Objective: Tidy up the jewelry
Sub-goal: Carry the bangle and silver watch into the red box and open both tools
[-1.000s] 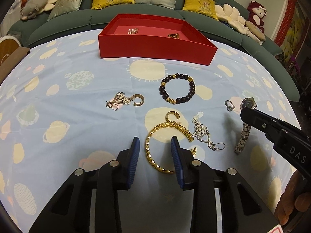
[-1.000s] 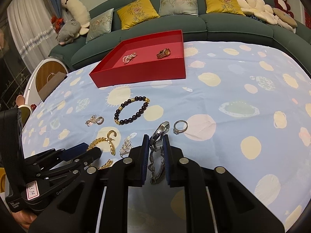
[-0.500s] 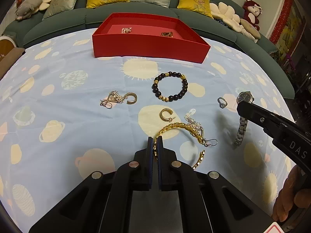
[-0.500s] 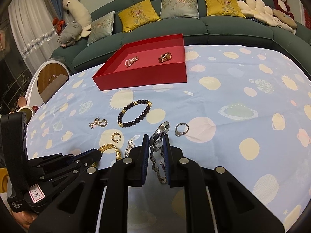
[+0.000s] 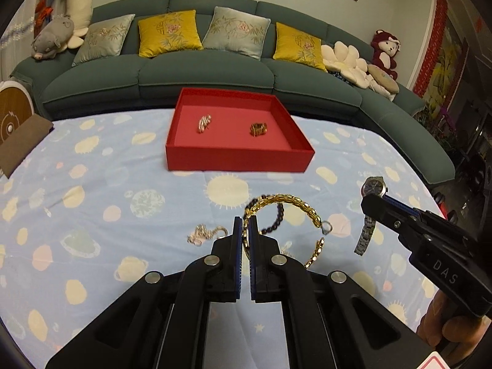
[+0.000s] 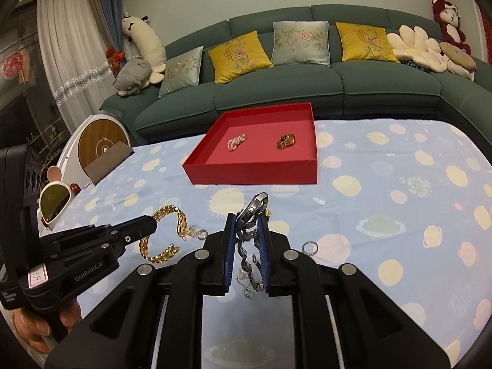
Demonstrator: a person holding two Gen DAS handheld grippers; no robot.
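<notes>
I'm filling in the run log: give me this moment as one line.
left gripper: shut on gold bracelet, lifted | right gripper: shut on watch, lifted | red tray: two pieces inside

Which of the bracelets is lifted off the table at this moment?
The gold chain bracelet, clamped in the left gripper. The dark beaded bracelet lies on the cloth behind it.

Teal sofa [image 5: 203, 73], patterned cushions [image 5: 168, 33]; white curtain [image 6: 70, 46]
</notes>
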